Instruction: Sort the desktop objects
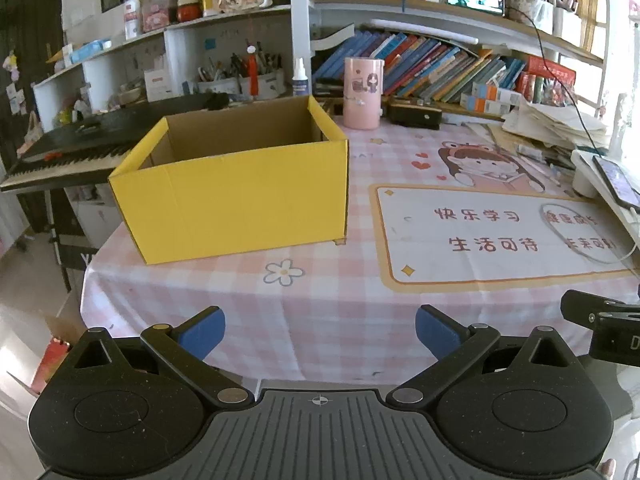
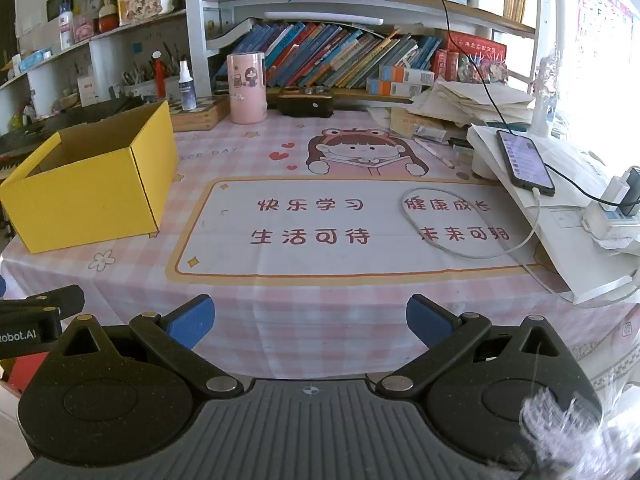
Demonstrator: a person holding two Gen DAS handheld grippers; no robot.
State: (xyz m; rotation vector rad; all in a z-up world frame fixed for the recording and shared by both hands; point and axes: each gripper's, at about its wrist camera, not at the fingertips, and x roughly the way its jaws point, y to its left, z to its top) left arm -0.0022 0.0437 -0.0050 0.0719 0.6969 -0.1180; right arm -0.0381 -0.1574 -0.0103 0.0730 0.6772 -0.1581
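Note:
An open yellow cardboard box (image 1: 240, 196) (image 2: 92, 184) stands on the left part of the pink checked desk; what I can see of its inside is bare. A pink cartoon cup (image 1: 363, 94) (image 2: 247, 88) and a black case (image 1: 416, 114) (image 2: 306, 104) sit at the back by the books. A white cable (image 2: 460, 240) (image 1: 580, 240) loops on the mat, running to a phone (image 2: 524, 160). My left gripper (image 1: 320, 330) hangs open over the front edge, facing the box. My right gripper (image 2: 310, 322) is open too, over the front edge, nothing between its fingers.
A keyboard (image 1: 60, 152) lies left of the desk beyond the box. Stacked papers (image 2: 468, 104), a white stand (image 2: 568, 240) under the phone and a power strip (image 2: 612, 208) crowd the right side. Bookshelves (image 2: 340, 56) and a spray bottle (image 2: 186, 86) line the back.

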